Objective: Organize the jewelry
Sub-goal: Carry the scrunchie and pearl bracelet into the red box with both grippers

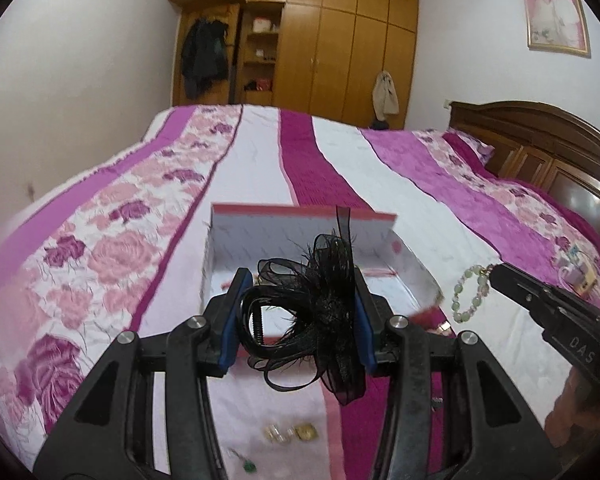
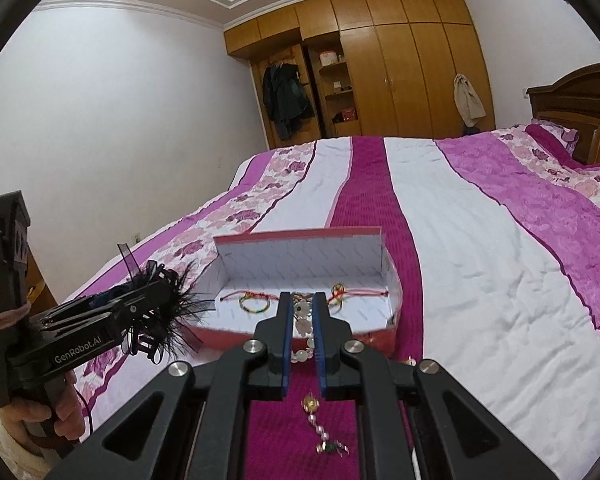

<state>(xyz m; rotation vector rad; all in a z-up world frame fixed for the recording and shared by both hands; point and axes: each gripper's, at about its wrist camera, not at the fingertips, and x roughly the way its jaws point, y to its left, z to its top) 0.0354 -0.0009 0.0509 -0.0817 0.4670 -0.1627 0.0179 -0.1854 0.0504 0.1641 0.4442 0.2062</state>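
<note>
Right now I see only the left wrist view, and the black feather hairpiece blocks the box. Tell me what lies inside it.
Observer: On the floor of the box lie red cord bracelets.
Operator: List anything else in there.
Observer: A multicoloured bracelet lies near the left end.
Operator: Check the bedspread below the right tongs.
Observer: Under the right tongs, a gold and pearl chain with a green bead lies loose on the bedspread's magenta stripe, outside the box.
</note>
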